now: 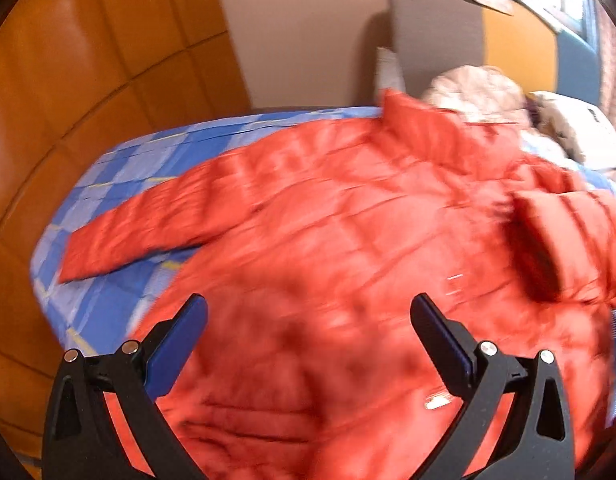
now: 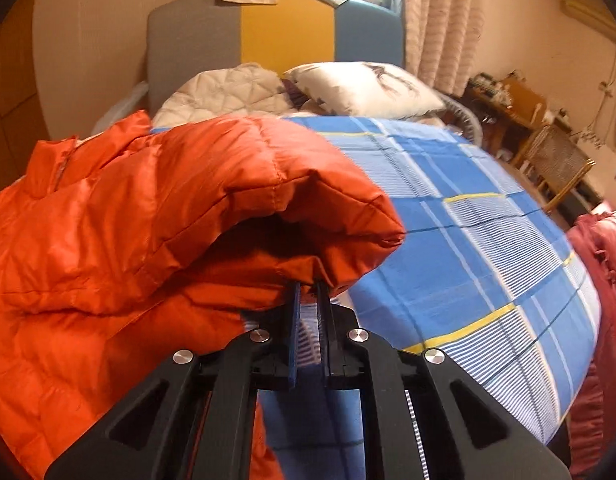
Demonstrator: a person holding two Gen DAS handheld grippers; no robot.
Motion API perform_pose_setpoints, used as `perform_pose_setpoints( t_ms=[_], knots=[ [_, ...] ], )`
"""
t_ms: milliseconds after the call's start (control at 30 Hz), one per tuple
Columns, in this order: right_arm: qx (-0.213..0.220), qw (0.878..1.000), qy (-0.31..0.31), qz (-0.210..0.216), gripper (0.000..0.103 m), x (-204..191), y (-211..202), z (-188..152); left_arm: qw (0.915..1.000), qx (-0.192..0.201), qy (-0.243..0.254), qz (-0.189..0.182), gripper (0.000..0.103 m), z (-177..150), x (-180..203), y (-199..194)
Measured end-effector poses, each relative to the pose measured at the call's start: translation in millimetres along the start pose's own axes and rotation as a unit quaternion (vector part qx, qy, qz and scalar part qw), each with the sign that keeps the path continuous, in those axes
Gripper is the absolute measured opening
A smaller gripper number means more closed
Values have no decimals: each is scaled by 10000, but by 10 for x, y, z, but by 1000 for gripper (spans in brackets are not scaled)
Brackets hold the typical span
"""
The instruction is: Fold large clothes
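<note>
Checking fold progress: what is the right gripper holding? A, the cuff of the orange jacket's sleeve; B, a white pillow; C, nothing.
A: the right gripper is shut on the cuff of the sleeve of the orange jacket, lifted above the blue checked sheet.

Left tool (image 1: 308, 312): jaws spread wide, blue-padded fingers (image 1: 187, 328) at 7 and 5 o'clock of its view, nothing between them, pointing toward 12 o'clock. Right tool (image 2: 308, 290): jaws drawn nearly together at 6 o'clock of its view, fingertips pinching orange fabric, aimed toward 12 o'clock.
</note>
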State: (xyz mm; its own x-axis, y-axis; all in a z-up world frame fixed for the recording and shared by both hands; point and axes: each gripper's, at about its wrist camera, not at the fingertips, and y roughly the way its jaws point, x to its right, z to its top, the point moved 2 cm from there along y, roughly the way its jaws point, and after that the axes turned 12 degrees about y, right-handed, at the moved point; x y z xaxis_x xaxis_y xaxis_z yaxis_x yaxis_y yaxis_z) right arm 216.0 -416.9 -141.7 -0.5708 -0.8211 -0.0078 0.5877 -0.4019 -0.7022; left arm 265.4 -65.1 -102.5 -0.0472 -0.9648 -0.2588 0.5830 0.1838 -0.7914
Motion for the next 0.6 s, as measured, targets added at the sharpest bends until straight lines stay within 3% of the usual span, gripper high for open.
perform_pose_setpoints(
  t_ms=[233, 400, 433, 467, 500, 533, 600],
  knots=[
    [52, 10000, 53, 19, 8, 15, 12, -48, 9943, 10, 200, -1047, 101, 467, 764, 83],
    [90, 9999, 74, 37, 8, 26, -1, -60, 9882, -101, 495, -1443, 96, 612, 1228, 236],
    [90, 9999, 79, 34, 8, 26, 1, -60, 9875, -163, 555, -1468, 81, 627, 1286, 278],
    [93, 9999, 81, 33, 8, 23, 0, -64, 9861, -277, 625, -1515, 58, 631, 1367, 349],
    [101, 9999, 78, 32, 8, 21, -3, -66, 9839, -451, 681, -1588, 47, 620, 1437, 430],
    [114, 9999, 76, 35, 8, 20, -6, -68, 9815, -581, 672, -1698, 29, 615, 1466, 490],
    [145, 9998, 86, 41, 8, 27, -14, -71, 9731, -719, 459, -2142, 10, 580, 1472, 576]
  ],
)
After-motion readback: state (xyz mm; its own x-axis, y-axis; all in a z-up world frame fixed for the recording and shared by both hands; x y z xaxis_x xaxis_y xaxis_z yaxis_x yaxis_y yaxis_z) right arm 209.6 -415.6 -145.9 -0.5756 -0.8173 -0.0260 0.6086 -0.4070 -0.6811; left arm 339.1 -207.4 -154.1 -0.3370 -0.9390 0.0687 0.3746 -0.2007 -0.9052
